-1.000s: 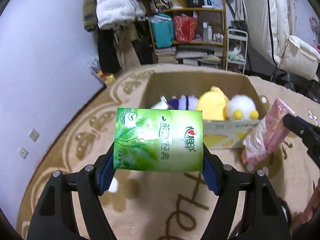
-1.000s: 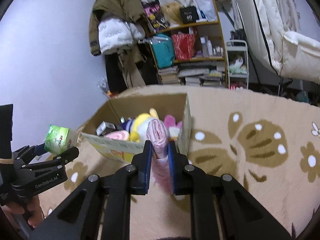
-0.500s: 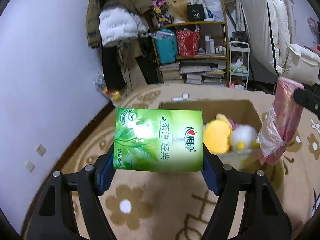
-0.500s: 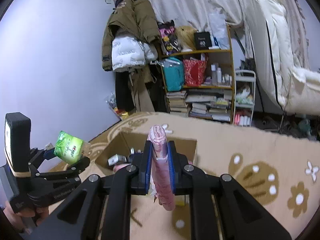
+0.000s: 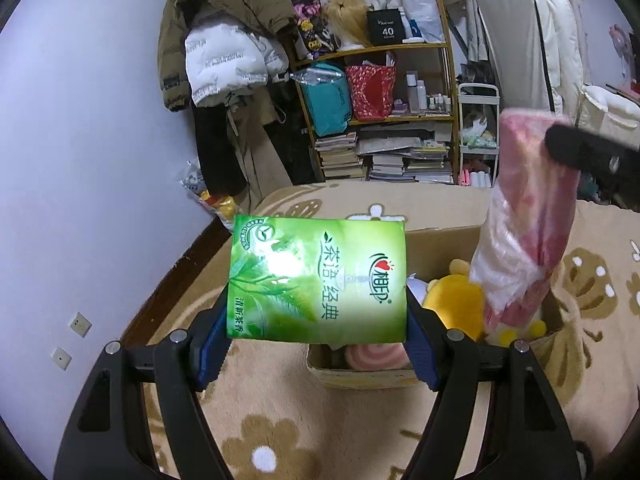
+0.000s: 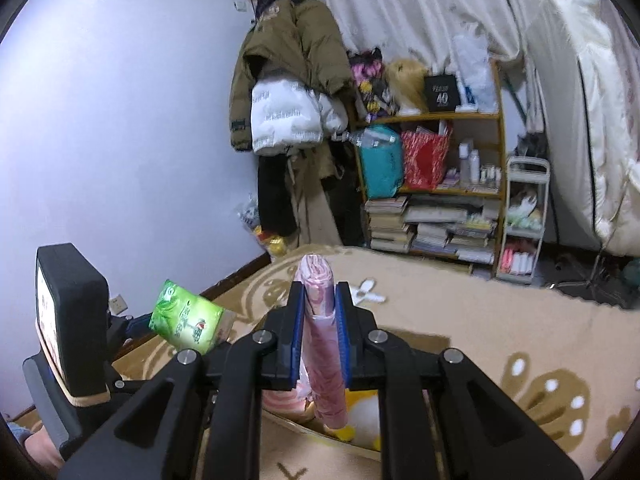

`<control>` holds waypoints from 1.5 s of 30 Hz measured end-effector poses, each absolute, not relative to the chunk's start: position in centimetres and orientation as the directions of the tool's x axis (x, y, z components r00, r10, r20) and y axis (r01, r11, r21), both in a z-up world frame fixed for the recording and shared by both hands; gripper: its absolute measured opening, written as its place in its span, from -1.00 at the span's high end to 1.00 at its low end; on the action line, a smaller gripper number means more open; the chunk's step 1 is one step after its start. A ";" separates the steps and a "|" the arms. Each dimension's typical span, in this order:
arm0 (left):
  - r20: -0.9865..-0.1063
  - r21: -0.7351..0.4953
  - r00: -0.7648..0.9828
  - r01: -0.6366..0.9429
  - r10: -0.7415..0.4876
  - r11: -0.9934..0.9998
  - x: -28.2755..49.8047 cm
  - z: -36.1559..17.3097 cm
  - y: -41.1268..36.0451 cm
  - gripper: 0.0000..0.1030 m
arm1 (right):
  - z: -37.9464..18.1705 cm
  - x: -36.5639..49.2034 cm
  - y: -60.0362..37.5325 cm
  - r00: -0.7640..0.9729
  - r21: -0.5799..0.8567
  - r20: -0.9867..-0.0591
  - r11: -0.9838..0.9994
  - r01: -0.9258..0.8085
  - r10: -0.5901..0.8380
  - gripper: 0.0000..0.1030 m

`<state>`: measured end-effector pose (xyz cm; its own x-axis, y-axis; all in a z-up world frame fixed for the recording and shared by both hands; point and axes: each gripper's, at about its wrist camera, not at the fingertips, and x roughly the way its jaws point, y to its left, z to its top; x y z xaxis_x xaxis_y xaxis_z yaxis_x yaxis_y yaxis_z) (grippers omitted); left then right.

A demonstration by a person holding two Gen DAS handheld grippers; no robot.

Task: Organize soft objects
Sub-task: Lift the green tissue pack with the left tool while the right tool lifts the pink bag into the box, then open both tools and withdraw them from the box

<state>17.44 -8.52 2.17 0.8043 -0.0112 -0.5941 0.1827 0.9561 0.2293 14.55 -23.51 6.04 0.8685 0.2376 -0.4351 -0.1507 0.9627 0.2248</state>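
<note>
My left gripper (image 5: 318, 320) is shut on a green tissue pack (image 5: 318, 280) and holds it up in front of the cardboard box (image 5: 360, 376). My right gripper (image 6: 320, 332) is shut on a pink plastic-wrapped pack (image 6: 324, 344), which hangs over the box; it also shows in the left wrist view (image 5: 524, 216). In the box lie a yellow plush (image 5: 456, 308), a pink swirl plush (image 5: 370, 356) and a white plush (image 6: 366, 420). The green pack shows in the right wrist view (image 6: 186, 320), with the left gripper's body (image 6: 68, 320) at the far left.
The box stands on a beige flower-patterned carpet (image 5: 320, 432). Behind are a purple wall (image 5: 100, 140), hanging coats (image 5: 224, 40), a wooden shelf with books and bags (image 5: 392, 120), a small white trolley (image 6: 526, 216) and white bedding (image 6: 580, 120).
Both grippers have risen and moved in over the box with their packs. The pink pack now hangs above the box's plush toys, and the green pack sits higher in front of it.
</note>
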 end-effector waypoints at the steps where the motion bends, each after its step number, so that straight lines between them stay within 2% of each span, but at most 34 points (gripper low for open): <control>1: -0.600 0.225 0.800 0.183 -0.012 0.957 18.0 1.7 -8.3 -0.43 | 5.5 14.9 -23.4 0.863 0.231 -0.444 0.961 -0.152 0.243 0.69; 4: -0.613 0.188 0.790 0.175 -0.024 0.967 19.1 0.6 -7.6 -0.43 | 3.4 16.2 -23.3 0.833 0.256 -0.481 0.953 -0.163 0.272 0.69; 8: -0.649 0.132 0.759 0.178 -0.050 0.975 20.4 -1.3 -6.9 -0.43 | 1.0 16.9 -22.8 0.804 0.216 -0.537 0.963 -0.164 0.257 0.69; 16: -0.678 0.104 0.729 0.223 -0.095 0.969 21.8 -2.9 -7.6 -0.46 | -1.2 17.3 -24.0 0.770 0.181 -0.600 0.974 -0.134 0.217 0.67; 18: -0.683 0.102 0.724 0.225 -0.097 0.969 22.0 -3.1 -7.6 -0.63 | -1.5 17.2 -24.7 0.763 0.190 -0.611 0.975 -0.119 0.212 0.56; 20: -0.687 0.103 0.721 0.228 -0.096 0.968 22.1 -3.3 -7.7 -0.72 | -1.7 17.0 -25.3 0.755 0.194 -0.624 0.976 -0.101 0.202 0.35; 23: -0.677 0.112 0.731 0.213 -0.082 0.971 21.9 -3.0 -7.7 -0.77 | -1.8 16.5 -26.0 0.751 0.195 -0.633 0.977 -0.081 0.189 0.31; 27: -0.680 0.119 0.729 0.214 -0.078 0.970 21.2 -2.4 -7.3 -0.90 | -1.3 15.7 -26.7 0.760 0.208 -0.626 0.977 -0.056 0.176 -0.14; 28: -0.677 0.121 0.732 0.210 -0.074 0.970 21.0 -2.1 -7.1 -0.90 | -1.1 15.4 -26.9 0.761 0.212 -0.624 0.976 -0.051 0.175 -0.20; 33: -0.659 0.131 0.751 0.180 -0.050 0.975 19.6 -0.7 -6.0 -0.93 | 0.4 14.2 -26.8 0.773 0.196 -0.618 0.980 -0.028 0.146 -0.77; 36: -0.647 0.118 0.761 0.158 -0.045 0.980 18.5 0.7 -5.2 -0.97 | 1.6 13.1 -26.8 0.787 0.186 -0.604 0.982 -0.017 0.128 -1.00; 45: -0.586 0.157 0.810 0.136 -0.019 0.978 14.6 4.8 -3.5 -0.99 | 5.6 9.8 -26.9 0.832 0.176 -0.547 0.984 0.004 0.094 -1.00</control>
<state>14.60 -3.47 4.83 0.8103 -0.0189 -0.5857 0.1364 0.9781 0.1572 9.84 -26.86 5.62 0.8319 0.0942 -0.5468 0.0041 0.9844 0.1759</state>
